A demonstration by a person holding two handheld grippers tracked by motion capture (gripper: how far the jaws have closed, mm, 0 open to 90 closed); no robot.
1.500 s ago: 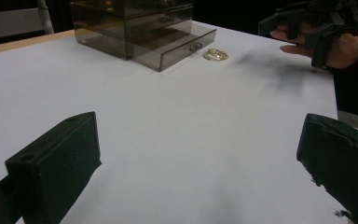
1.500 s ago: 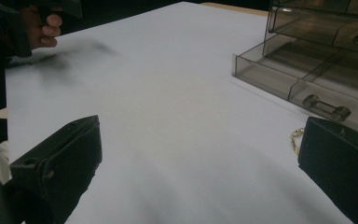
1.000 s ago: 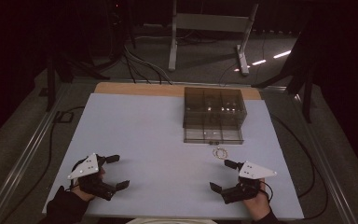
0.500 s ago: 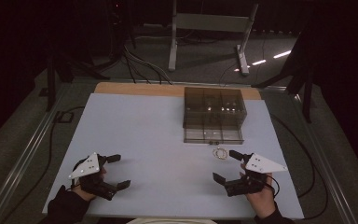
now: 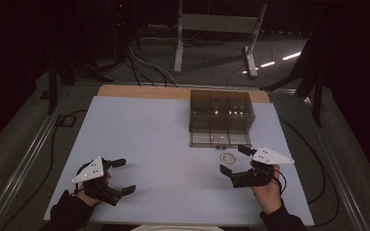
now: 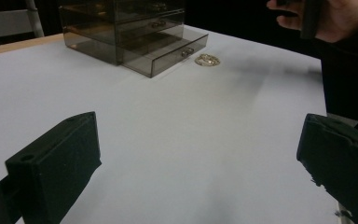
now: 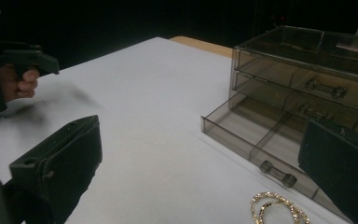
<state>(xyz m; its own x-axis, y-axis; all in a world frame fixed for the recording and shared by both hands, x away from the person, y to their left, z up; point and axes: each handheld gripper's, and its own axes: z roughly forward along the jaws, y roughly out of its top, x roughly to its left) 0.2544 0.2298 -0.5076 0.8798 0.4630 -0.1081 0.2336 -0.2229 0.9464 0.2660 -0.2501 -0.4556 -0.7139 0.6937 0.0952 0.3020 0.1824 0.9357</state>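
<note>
A smoky clear drawer box (image 5: 221, 111) stands at the back right of the white table (image 5: 154, 134), its bottom drawer (image 7: 265, 144) pulled out. A gold chain (image 5: 227, 157) lies coiled on the table just in front of that drawer, also seen as the chain (image 7: 279, 210) and the chain (image 6: 207, 59). My right gripper (image 5: 232, 160) hovers open right beside the chain, jaws wide apart and holding nothing. My left gripper (image 5: 122, 176) rests open near the front left, far from the box.
Cables (image 5: 53, 144) run along the table's left side on the grey floor. A metal stand (image 5: 217, 29) rises behind the table. A wooden strip (image 5: 139, 91) edges the far side. The person's hand (image 6: 331, 18) shows at the top right of the left gripper view.
My right gripper has moved forward and a little right, toward the chain and open drawer. The left gripper has stayed put.
</note>
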